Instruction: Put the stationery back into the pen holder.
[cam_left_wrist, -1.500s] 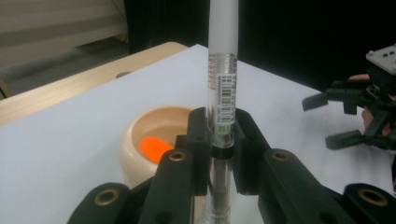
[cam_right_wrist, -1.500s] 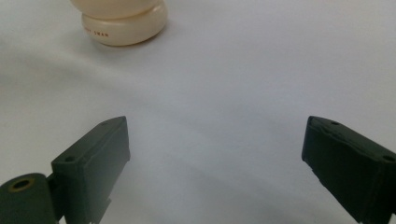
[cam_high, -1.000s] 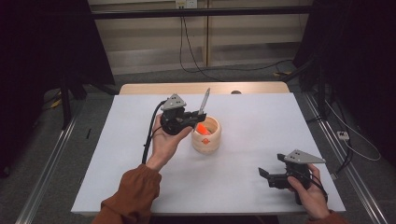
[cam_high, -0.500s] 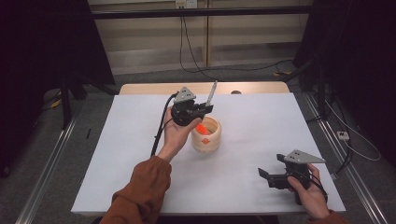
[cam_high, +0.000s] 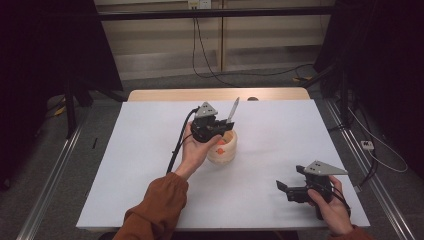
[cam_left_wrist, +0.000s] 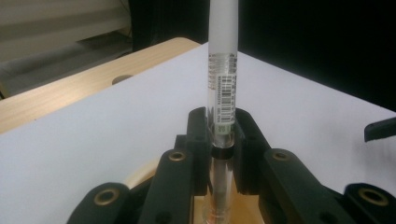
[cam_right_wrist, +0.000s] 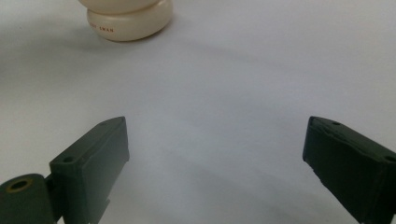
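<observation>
A slim pen (cam_high: 233, 109) with a clear barrel, white cap and barcode label stands nearly upright, and my left gripper (cam_high: 216, 129) is shut on it. It hangs over a cream round cup (cam_high: 224, 152) at the table's middle, where something orange (cam_high: 220, 142) lies inside. In the left gripper view the pen (cam_left_wrist: 223, 70) rises between the black jaws of the left gripper (cam_left_wrist: 220, 122), its lower end dipping toward the cup rim (cam_left_wrist: 140, 175). My right gripper (cam_high: 288, 188) rests near the front right, jaws wide apart and empty. In the right gripper view, the right gripper (cam_right_wrist: 215, 158) faces the cup's base (cam_right_wrist: 128, 21).
A white sheet (cam_high: 145, 155) covers the table, with a bare wooden strip (cam_high: 165, 95) along the far edge and a small hole (cam_high: 252, 98) in it. Cables trail on the floor behind. Dark stands flank both sides.
My left gripper has carried the pen rightward and down, from beside the cup to over it. The right gripper has stayed where it was.
</observation>
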